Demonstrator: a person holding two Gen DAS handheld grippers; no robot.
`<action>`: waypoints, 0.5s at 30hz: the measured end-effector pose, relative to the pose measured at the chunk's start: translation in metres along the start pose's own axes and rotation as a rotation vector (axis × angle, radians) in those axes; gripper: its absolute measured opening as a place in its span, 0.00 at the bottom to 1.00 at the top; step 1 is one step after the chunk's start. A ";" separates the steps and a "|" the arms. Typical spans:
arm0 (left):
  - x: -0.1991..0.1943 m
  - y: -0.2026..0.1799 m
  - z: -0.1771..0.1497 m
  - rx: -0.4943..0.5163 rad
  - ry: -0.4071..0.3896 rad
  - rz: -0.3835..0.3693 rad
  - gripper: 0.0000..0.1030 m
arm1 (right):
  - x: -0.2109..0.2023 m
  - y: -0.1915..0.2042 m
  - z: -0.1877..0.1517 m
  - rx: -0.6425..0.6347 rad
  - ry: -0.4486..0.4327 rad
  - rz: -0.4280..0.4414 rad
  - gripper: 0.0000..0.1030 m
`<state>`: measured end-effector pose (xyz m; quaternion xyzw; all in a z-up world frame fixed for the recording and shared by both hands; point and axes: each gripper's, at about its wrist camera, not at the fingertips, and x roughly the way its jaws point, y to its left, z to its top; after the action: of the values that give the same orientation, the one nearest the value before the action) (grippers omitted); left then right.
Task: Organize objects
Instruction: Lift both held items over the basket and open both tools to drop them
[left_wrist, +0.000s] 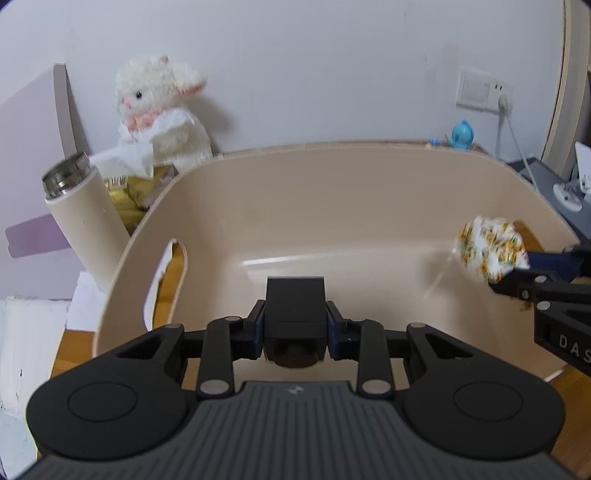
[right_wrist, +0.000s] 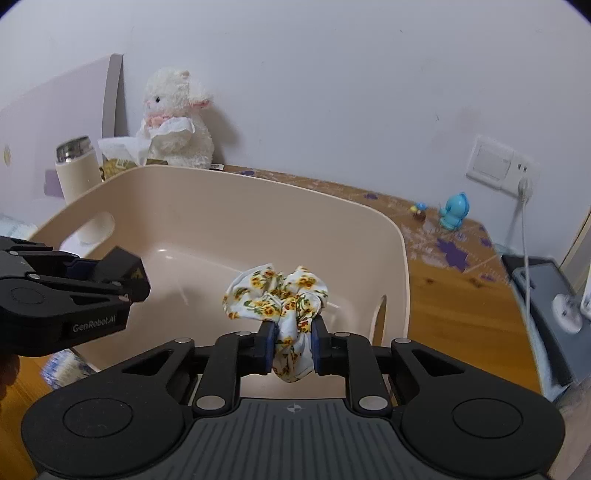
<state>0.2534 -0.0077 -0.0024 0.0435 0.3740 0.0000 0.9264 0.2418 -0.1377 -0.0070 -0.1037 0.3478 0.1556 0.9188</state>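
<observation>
Occupying the centre of both views, the beige bin (right_wrist: 221, 221) sits open with a bare floor; the left gripper (left_wrist: 295, 325), frame centre, is clamped on a black box (left_wrist: 294, 295) over the bin; the right gripper (right_wrist: 293, 349) pinches a floral scrunchie (right_wrist: 275, 295), its pads pressing the fabric; the scrunchie hangs above the bin's right half, bunched forward of the fingers; release there looks like the next step.
</observation>
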 end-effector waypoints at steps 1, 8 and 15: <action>0.002 0.000 -0.001 0.000 0.010 0.000 0.33 | 0.001 0.002 0.000 -0.008 0.001 -0.004 0.26; -0.008 0.000 0.000 0.001 -0.019 -0.002 0.70 | -0.006 0.006 0.001 0.003 -0.022 -0.005 0.61; -0.037 0.004 0.005 0.003 -0.075 0.005 0.75 | -0.039 0.002 0.005 0.049 -0.088 -0.009 0.82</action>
<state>0.2300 -0.0055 0.0274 0.0456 0.3389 -0.0001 0.9397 0.2168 -0.1427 0.0224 -0.0758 0.3102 0.1473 0.9361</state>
